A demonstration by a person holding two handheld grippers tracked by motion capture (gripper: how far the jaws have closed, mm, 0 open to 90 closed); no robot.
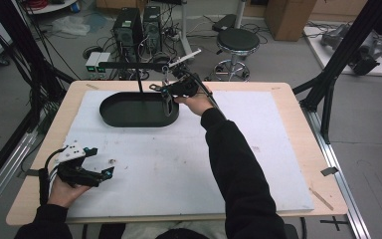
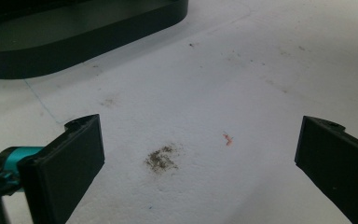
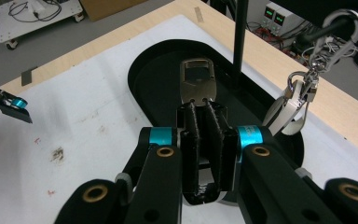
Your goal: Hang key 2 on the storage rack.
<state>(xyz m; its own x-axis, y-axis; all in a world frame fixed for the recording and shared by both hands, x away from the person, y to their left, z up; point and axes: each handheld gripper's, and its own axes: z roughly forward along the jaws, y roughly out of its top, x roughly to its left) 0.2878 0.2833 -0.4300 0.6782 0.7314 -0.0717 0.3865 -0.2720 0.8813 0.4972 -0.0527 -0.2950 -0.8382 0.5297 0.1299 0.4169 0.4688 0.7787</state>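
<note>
my right gripper [image 3: 200, 140] has its jaws pressed together on a small flat metal clip [image 3: 196, 84], a carabiner-like piece with a rectangular opening at its far end, and i hold it just over the black oval tray [image 1: 114, 117] near the far edge of the white mat [image 1: 179, 159]. in the high view the same gripper [image 1: 168, 97] sits at the tray's right end, beside the thin black post [image 1: 139, 82] that rises from it. the clip looks stiff and light, so i judge it won't bend in the grip, but bare metal between narrow pads can pivot or slide; the pads have it by the near end, leaving the open loop free, which seems the right place to hold if that loop has to go onto something. hanging to the right from a black bar is a metal ring [image 3: 342, 23] with a snap hook and a pale strap loop [image 3: 284, 114]; these dangle loosely and would swing if nudged, so i'd approach them slowly. my left gripper [image 2: 200, 154] rests low over the mat with its jaws spread wide and nothing between them, a small dirty smudge [image 2: 161, 158] on the mat ahead of it; in the high view it [image 1: 97, 167] sits near the front left corner, well apart from the tray.
</note>
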